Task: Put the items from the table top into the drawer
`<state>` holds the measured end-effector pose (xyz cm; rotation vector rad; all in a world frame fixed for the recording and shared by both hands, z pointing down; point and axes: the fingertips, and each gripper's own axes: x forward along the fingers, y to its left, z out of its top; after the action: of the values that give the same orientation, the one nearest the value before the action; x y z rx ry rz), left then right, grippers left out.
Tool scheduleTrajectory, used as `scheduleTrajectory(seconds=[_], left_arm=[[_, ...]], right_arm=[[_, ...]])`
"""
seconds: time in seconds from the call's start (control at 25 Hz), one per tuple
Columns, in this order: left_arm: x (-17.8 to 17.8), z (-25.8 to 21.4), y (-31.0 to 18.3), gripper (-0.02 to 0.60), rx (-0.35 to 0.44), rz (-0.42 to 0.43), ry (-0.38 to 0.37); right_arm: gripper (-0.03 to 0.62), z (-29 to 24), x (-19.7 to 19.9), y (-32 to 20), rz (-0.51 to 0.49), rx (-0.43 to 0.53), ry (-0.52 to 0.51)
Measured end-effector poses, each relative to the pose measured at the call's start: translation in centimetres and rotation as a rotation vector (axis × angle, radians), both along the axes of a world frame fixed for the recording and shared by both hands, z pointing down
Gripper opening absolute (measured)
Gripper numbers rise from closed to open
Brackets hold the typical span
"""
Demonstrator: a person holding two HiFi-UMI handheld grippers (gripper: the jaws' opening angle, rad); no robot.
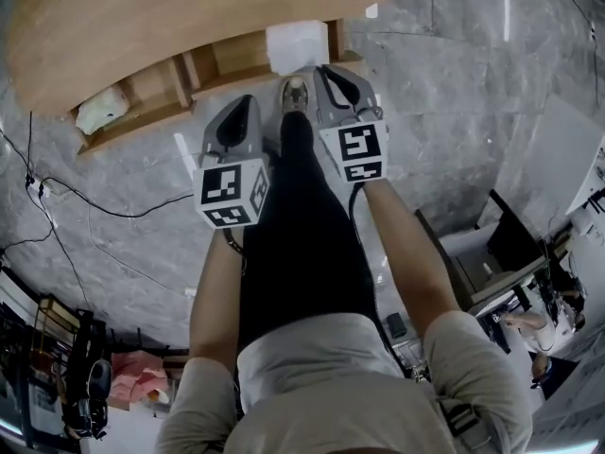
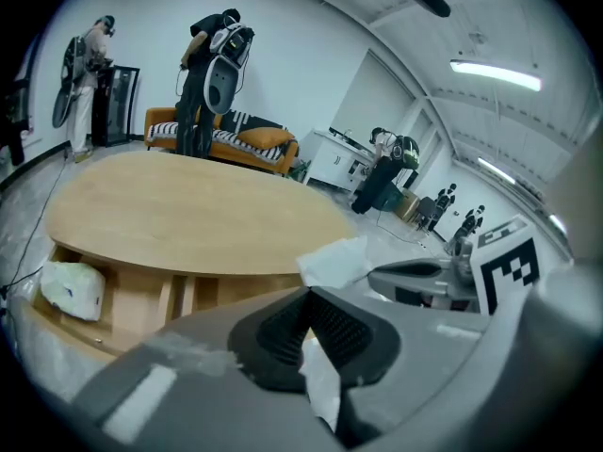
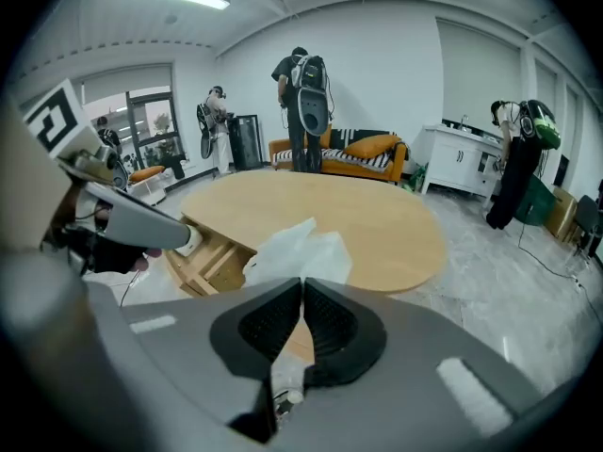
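Observation:
An open wooden drawer (image 1: 189,78) juts from under the round wooden table (image 1: 170,17). In its left compartment lies a white wrapped item (image 1: 102,110) (image 2: 71,288). My right gripper (image 1: 323,69) (image 3: 301,283) is shut on a crumpled white plastic bag (image 1: 298,45) (image 3: 300,248), held over the drawer's right end at the table edge. The left gripper view also shows this bag (image 2: 337,258). My left gripper (image 1: 246,100) (image 2: 306,295) hovers just left of it with its jaws together. I see nothing held in it.
The person's dark trouser leg and shoe (image 1: 295,93) stand between the grippers on the grey marble floor. Black cables (image 1: 85,206) trail at the left. Several people with backpacks stand by an orange sofa (image 3: 367,149) beyond the table. White cabinets (image 3: 466,153) line the far wall.

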<state>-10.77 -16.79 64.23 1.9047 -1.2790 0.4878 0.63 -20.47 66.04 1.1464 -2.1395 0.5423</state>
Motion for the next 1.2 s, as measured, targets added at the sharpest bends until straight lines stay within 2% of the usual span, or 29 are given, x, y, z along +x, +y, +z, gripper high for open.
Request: scheduleTrajectory(seconds=[0.52, 0.8, 1.2], left_arm=[[3.2, 3.3, -0.6, 0.020, -0.060, 0.057, -0.023], [4.4, 5.7, -0.7, 0.020, -0.119, 0.034, -0.011], [4.9, 6.5, -1.3, 0.020, -0.139, 0.044, -0.025]], right_arm=[[0.020, 6.9, 2.5, 0.1, 0.038, -0.134, -0.014], [0.020, 9.6, 2.7, 0.1, -0.011, -0.166, 0.021], [0.020, 11.8, 5.4, -1.8, 0.068, -0.238, 0.041]])
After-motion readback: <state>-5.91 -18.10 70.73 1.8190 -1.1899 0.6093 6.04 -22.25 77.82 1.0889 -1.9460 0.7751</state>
